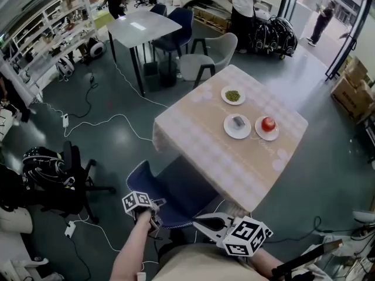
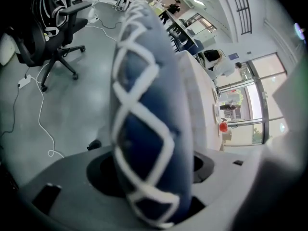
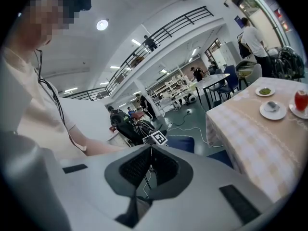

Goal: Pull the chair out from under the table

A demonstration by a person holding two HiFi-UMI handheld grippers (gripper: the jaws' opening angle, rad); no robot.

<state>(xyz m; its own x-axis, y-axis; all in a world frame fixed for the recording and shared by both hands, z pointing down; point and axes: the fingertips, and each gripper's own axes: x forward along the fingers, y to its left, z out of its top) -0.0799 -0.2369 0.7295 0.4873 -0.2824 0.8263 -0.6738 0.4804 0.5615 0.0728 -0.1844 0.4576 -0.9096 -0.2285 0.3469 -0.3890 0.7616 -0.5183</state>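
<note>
Gripping only the top edge of the chair worries me. My left gripper, at the lower centre of the head view, has its jaws wide around the padded, white-piped rim of the backrest, which fills the gap and seems to meet both pads. That cushion looks soft and rounded, so I judge a sharp tug could let it squeeze free.

The seat is tucked under the near corner of the table, close beneath the hanging cloth. If the chair snags that cloth, the three plates toward the right of the tabletop could slide.

My right gripper, at lower right, is closed on nothing, so a one-sided pull may swing the chair. A white cable lies on the floor at the left of the left gripper view, where a leg might catch.
</note>
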